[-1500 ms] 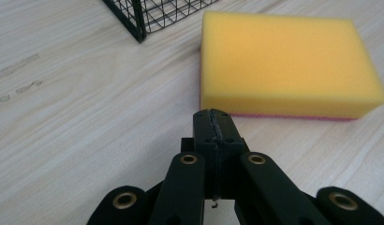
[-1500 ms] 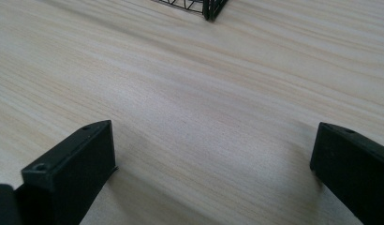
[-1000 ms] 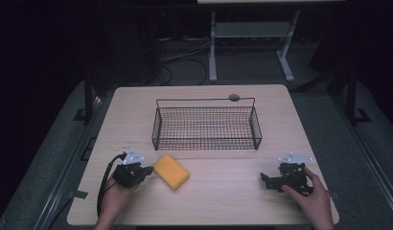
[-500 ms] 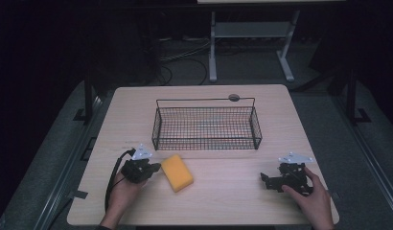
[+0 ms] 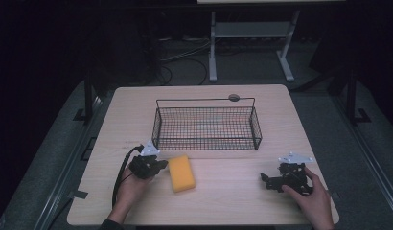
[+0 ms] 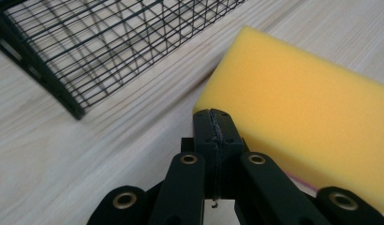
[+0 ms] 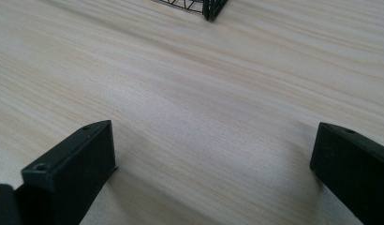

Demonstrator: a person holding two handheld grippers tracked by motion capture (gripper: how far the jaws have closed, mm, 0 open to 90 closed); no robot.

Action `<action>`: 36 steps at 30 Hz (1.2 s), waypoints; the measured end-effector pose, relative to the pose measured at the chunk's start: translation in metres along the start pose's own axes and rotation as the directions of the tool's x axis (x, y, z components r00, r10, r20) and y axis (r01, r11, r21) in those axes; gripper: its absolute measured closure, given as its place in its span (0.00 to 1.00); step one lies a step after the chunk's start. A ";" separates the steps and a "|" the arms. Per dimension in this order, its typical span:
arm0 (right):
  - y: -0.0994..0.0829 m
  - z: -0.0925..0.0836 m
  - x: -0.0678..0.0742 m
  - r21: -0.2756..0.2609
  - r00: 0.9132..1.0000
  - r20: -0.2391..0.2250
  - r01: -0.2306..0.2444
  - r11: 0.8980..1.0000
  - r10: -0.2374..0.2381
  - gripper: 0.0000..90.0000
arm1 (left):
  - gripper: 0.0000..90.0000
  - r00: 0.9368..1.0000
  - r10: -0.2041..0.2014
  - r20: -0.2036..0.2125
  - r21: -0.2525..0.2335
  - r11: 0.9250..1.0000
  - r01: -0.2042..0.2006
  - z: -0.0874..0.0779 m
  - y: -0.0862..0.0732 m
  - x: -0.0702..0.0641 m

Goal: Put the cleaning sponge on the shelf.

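A person seated at a pale wooden table [image 5: 209, 201] holds a black two-jaw gripper in each hand. The left gripper [image 5: 162, 164], seen from the high view with its tips just beside the near-left edge of a yellow sponge [image 5: 181, 173], has its jaws pressed flat together with nothing between them; in the left gripper view the closed tips [image 6: 213, 123] sit against, or a hair short of, the sponge's [image 6: 302, 117] corner, and contact cannot be confirmed from that angle. The sponge lies flat on the table, just in front of a black wire basket [image 5: 206, 127] that stands near the table's middle, its long side facing the person. A dark cable [image 5: 120, 175] loops from the left gripper back along the left hand [image 5: 130, 191]. On the other side, well apart from the sponge, the right gripper [image 5: 267, 181] rests low over the tabletop in the right hand [image 5: 312, 201], its jaws spread wide and empty; in the right gripper view bare wood [image 7: 204, 117] lies between them, with a corner of the basket [image 7: 210, 8] at the top edge.
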State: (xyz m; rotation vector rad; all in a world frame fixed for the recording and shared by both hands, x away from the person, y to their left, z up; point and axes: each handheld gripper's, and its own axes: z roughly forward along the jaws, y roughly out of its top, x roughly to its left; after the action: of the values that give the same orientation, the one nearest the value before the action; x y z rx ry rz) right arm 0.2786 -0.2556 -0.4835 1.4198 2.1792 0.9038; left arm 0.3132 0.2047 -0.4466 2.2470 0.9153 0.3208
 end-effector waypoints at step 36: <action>0.000 0.000 0.000 0.000 1.000 0.000 0.001 1.000 -0.001 0.00 | 1.00 0.997 0.056 0.048 -0.007 0.998 -0.055 0.029 0.034 -0.018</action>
State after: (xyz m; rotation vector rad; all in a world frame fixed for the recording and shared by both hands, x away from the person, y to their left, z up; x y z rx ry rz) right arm 0.2787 -0.2556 -0.4835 1.4192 2.1792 0.9032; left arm 0.3314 0.1602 -0.4443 2.2685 0.8273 0.2928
